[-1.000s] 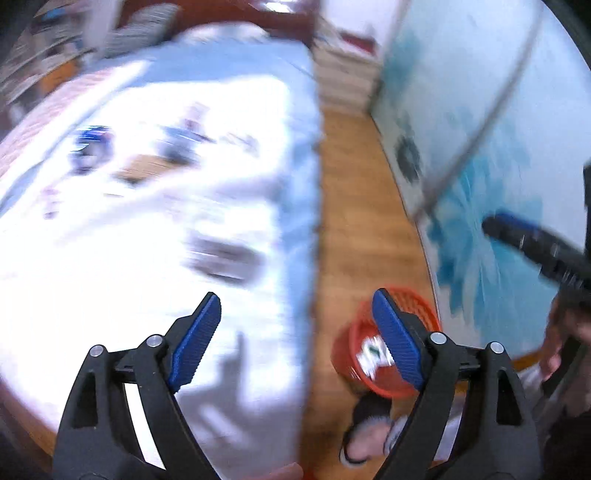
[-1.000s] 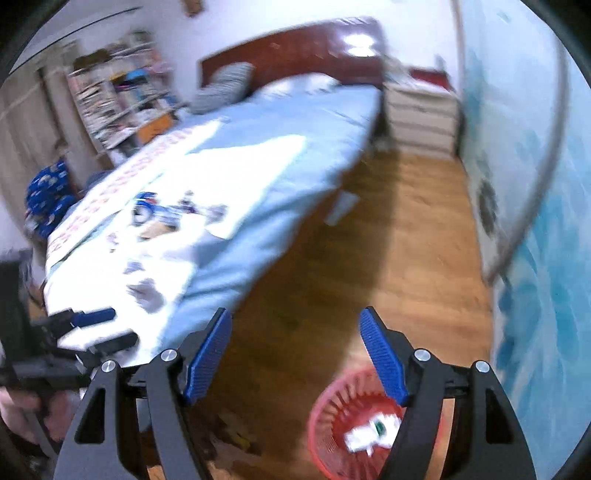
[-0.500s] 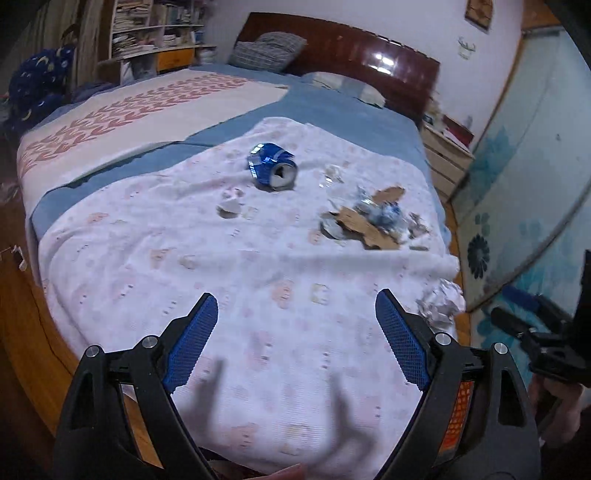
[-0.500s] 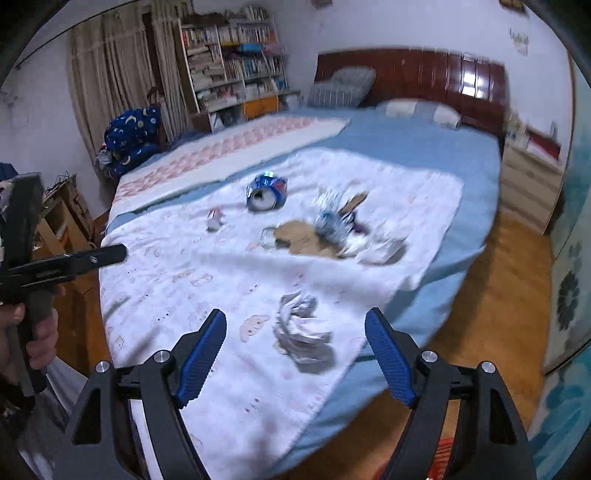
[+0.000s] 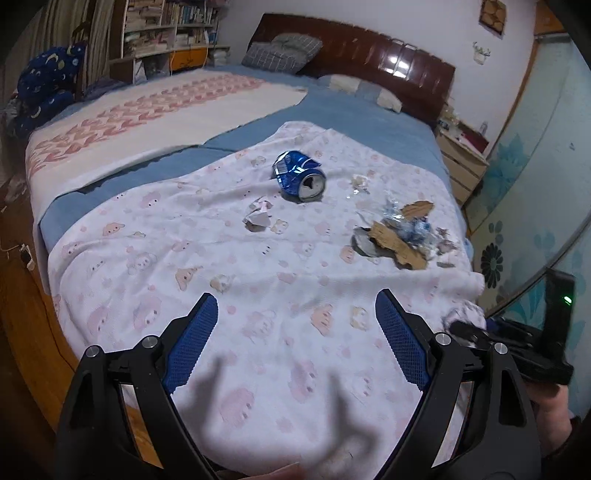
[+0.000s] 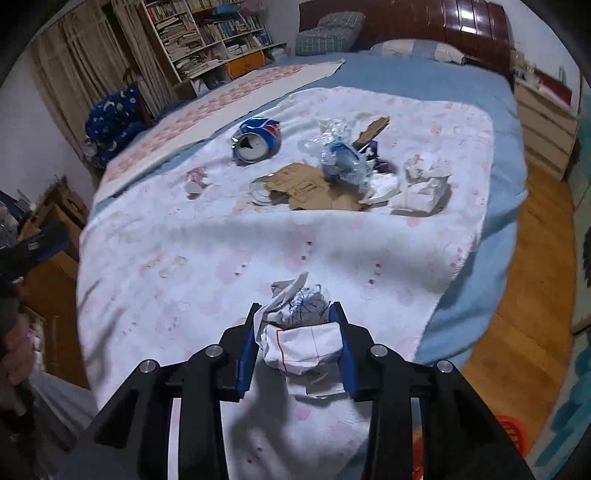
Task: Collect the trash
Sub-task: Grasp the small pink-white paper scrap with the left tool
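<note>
My right gripper (image 6: 297,332) is shut on a crumpled white paper ball (image 6: 301,332) at the near edge of the bed's white-pink blanket (image 6: 184,258). My left gripper (image 5: 295,339) is open and empty above the blanket (image 5: 184,258). Farther on lie a crushed blue can (image 5: 300,181) (image 6: 256,139), a small paper scrap (image 5: 258,216) (image 6: 195,181), torn cardboard (image 5: 399,243) (image 6: 303,184), a crumpled clear plastic bottle (image 6: 343,158) (image 5: 410,225) and another paper wad (image 6: 424,184). A red basket (image 6: 511,435) shows on the floor at lower right in the right wrist view.
The bed has a dark wooden headboard (image 5: 388,62) and pillows (image 5: 284,51). Bookshelves (image 6: 207,33) stand at the left, a nightstand (image 6: 543,125) at the right. Wooden floor (image 6: 524,295) runs along the bed's right side beside a blue-flowered wall (image 5: 517,192).
Both grippers swung from the floor and red basket toward the bed. The right gripper went from open to shut on the paper ball near the blanket's edge.
</note>
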### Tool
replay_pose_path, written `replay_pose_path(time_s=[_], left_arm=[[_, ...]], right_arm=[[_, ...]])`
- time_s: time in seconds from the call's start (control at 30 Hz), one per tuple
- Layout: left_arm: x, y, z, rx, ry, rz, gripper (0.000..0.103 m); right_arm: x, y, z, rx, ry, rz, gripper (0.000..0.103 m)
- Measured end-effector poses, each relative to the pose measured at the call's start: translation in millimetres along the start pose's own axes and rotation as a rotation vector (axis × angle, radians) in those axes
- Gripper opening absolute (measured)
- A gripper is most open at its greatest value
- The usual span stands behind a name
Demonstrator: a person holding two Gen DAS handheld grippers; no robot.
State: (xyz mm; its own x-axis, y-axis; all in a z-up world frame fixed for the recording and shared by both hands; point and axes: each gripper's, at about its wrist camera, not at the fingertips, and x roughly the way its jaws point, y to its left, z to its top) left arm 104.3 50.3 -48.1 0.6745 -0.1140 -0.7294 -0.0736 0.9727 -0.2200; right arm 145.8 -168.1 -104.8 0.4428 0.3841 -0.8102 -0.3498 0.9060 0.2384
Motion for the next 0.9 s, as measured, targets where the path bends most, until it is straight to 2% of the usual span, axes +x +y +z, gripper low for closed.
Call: replay_pose_path(time_s=[0.17,0.27,0.4,0.43,0.47,0.5,0.53,0.6,0.73,0.9], left_arm=[[49.0,13.3,49.7,-0.017,0.012,-0.002,0.087],[91.1,23.5,73.3,-0.024,0.005,0.057,0.087],[151.1,34.8,83.5,-0.035,0.093,0.062,0.085],[164.1,36.7,81.7,-0.037,0.118,0.061,0.082],[174.0,37.9,79.4,-0.036,0.143,0.065,0.064],[184.9,37.5,76.3,-0.026,0.184,0.07,0.033],[194.8,37.1,73.7,-0.019,0.226,0.078,0.02],[199.3,39.4,73.3,-0.026,0.232,0.083,0.014],[184.3,39.9,77.4,-0.039,0.165,0.084,0.013],[140.6,31.5,85.7,-0.08,0.102,0.066,0.013]], right_arm=[[-23.5,10.6,0.6,0.022,-0.04,0.108,0.037],[-42.3,21.7,-2.4,0.014,-0.064,0.152,0.037],[-69.5,35.2,-4.7,-0.031,-0.093,0.183,0.037],[-75.9,39.3,-4.3,-0.05,-0.097,0.183,0.037],[-81.6,41.5,-3.9,-0.062,-0.103,0.182,0.037],[-85.7,42.2,-3.6,-0.068,-0.105,0.182,0.037],[-88.7,42.7,-2.4,-0.072,-0.107,0.183,0.037],[-94.3,42.0,0.1,-0.074,-0.107,0.178,0.037],[-101.2,40.3,2.0,-0.073,-0.094,0.159,0.037],[-114.7,44.7,8.7,-0.084,-0.099,0.149,0.037]])
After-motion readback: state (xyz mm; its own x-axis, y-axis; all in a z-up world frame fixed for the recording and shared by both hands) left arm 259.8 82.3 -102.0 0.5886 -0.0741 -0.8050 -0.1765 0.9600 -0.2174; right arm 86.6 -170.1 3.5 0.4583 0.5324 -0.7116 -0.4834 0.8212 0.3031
